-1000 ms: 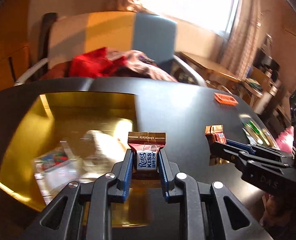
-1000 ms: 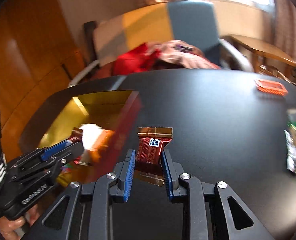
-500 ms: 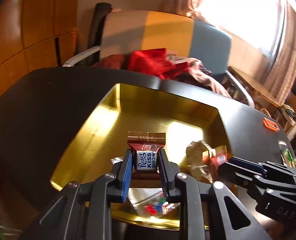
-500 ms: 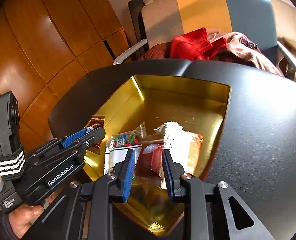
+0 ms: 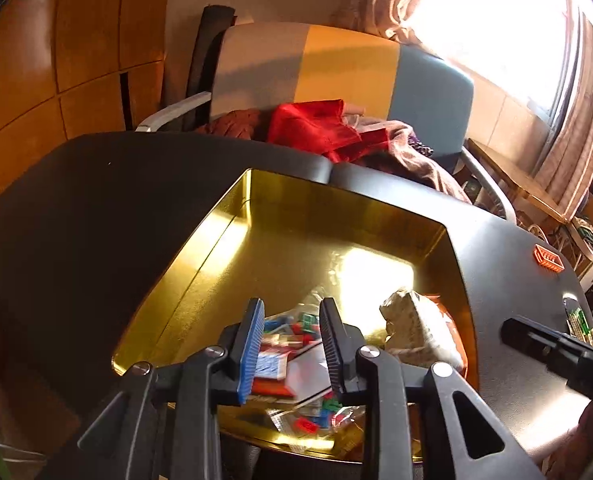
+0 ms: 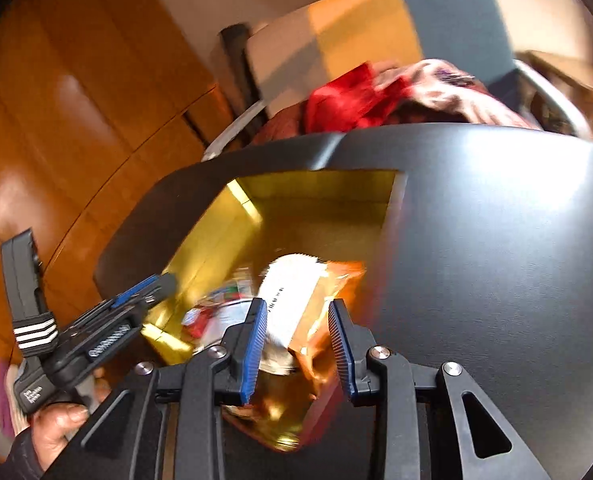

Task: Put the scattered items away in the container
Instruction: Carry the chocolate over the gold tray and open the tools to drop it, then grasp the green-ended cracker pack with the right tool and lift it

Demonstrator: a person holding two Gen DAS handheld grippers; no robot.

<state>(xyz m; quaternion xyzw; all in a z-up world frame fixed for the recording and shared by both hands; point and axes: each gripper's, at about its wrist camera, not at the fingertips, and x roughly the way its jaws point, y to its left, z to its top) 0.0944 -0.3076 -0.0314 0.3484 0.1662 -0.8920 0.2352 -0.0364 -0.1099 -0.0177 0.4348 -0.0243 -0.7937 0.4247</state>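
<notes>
Nearest the lens, the left gripper [image 5: 291, 342] was seen with its blue-padded fingers [image 5: 252, 344] spread apart and nothing held between them, poised over the near end of the gold tray [image 5: 280, 216]. Directly beneath it, inside the tray, a chocolate wrapper [image 5: 270, 364] was seen lying flat on a clear bag of coloured pieces [image 5: 296, 322]. Just beside these, a crumpled snack packet [image 5: 416, 330] was found against the tray's right wall. Likewise, the right gripper [image 6: 298, 346] was held wide open and empty above the same tray [image 6: 328, 186], with the white-and-orange snack packet [image 6: 296, 296] blurred below it. Farther out on the black table [image 5: 96, 216], an orange packet [image 5: 548, 257] and a green-striped packet [image 5: 578, 320] were left well apart from the tray. Beyond the table, red cloth [image 5: 312, 126] was piled on a chair [image 5: 336, 64].
</notes>
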